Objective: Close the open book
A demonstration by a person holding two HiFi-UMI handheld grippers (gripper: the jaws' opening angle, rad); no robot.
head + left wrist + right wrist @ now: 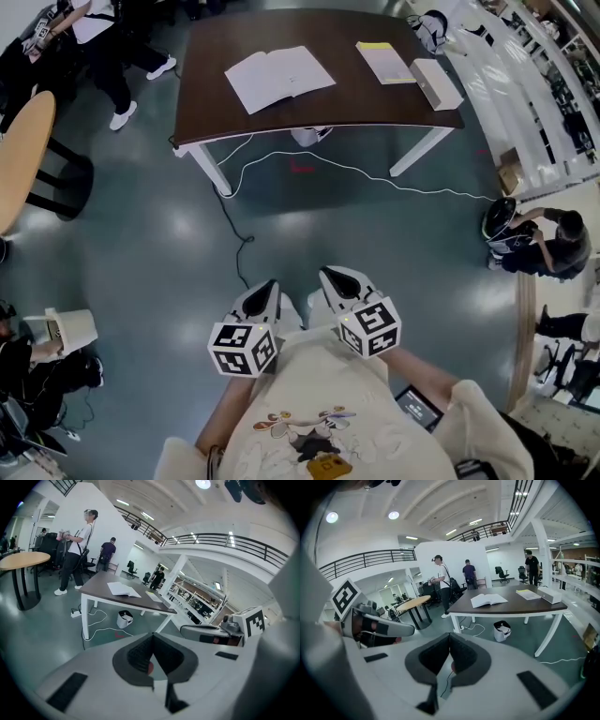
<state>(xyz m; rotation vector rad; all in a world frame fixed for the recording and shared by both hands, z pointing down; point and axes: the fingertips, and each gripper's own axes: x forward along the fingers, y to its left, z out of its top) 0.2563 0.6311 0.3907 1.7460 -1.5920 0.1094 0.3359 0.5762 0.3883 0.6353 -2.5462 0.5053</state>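
An open white book (278, 77) lies flat on the dark brown table (319, 108), well ahead of me across the floor. It also shows as the open book (123, 590) in the left gripper view and the open book (488, 600) in the right gripper view. My left gripper (266, 288) and right gripper (339, 278) are held side by side close to my body, both shut with nothing between the jaws. Both are far from the table.
A yellow-edged book (385, 62) and a white box (436, 82) lie at the table's right end. A white cable (356, 171) runs over the floor under the table, beside a small bin (502, 631). A round wooden table (21, 155) stands left. People stand behind the table and sit at right.
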